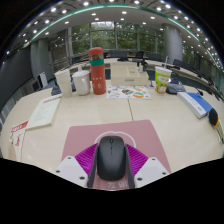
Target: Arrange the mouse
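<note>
A black computer mouse (111, 159) sits between my two fingers, held by the magenta pads (84, 158) on both sides. My gripper (111, 172) is shut on the mouse. Under and just ahead of it lies a pink mouse mat (112, 130) on the beige table (60, 130). I cannot tell whether the mouse rests on the mat or hangs a little above it.
Beyond the mat stand a tall red-orange canister (98, 70), a white cup (80, 82), papers (128, 93) and a green-and-white container (162, 79). A white keyboard (45, 111) lies to the left, a blue book (197, 103) to the right. Office desks lie behind.
</note>
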Available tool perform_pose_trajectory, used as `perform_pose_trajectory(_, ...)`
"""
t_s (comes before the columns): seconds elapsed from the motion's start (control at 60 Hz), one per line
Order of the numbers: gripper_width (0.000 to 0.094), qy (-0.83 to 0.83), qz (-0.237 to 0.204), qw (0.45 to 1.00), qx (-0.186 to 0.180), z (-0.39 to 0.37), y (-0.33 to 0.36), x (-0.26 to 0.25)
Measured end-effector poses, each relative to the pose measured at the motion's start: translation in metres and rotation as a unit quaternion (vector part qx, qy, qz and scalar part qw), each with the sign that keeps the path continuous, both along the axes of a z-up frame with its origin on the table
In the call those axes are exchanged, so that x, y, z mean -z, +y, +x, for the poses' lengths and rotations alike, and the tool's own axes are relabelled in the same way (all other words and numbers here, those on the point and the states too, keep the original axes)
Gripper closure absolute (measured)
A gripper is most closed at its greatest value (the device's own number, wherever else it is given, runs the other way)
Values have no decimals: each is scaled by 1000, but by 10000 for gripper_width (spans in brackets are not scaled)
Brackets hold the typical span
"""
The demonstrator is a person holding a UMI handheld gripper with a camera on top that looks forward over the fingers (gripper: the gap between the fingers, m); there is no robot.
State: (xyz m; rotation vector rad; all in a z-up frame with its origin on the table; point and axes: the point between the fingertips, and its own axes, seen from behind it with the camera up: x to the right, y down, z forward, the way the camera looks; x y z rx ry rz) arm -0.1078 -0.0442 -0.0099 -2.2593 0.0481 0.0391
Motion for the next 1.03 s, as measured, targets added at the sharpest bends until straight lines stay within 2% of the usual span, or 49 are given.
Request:
perform_pose_trajectory(0.033, 431, 7, 3, 1000, -3, -1, -1, -1)
perform_pose_trajectory(0.05, 375, 8, 7, 1000, -5, -1, -1, -3)
perform_pose_trajectory(0.1, 108, 3, 4, 1000, -6, -1, -6, -9)
perform_pose_trajectory(0.117, 62, 1, 4, 1000, -5, 0, -8, -11)
perform_pose_trajectory(0.15, 109, -3, 6, 1000, -4, 0, -13, -18)
perform_pose_trajectory(0.233, 67, -13, 22, 1000, -6, -2, -29, -47)
perform_pose_trajectory(0.35, 78, -24, 50, 998, -3, -7, -71, -99)
perform_pose_trajectory(0.65, 83, -64, 90, 994, 18, -28, -244, -213)
perform_pose_trajectory(0.833, 80, -72, 91, 993, 18, -37, -321, -239)
perform_pose_trajectory(1.033, 83, -71, 93, 993, 24, -38, -353, -243)
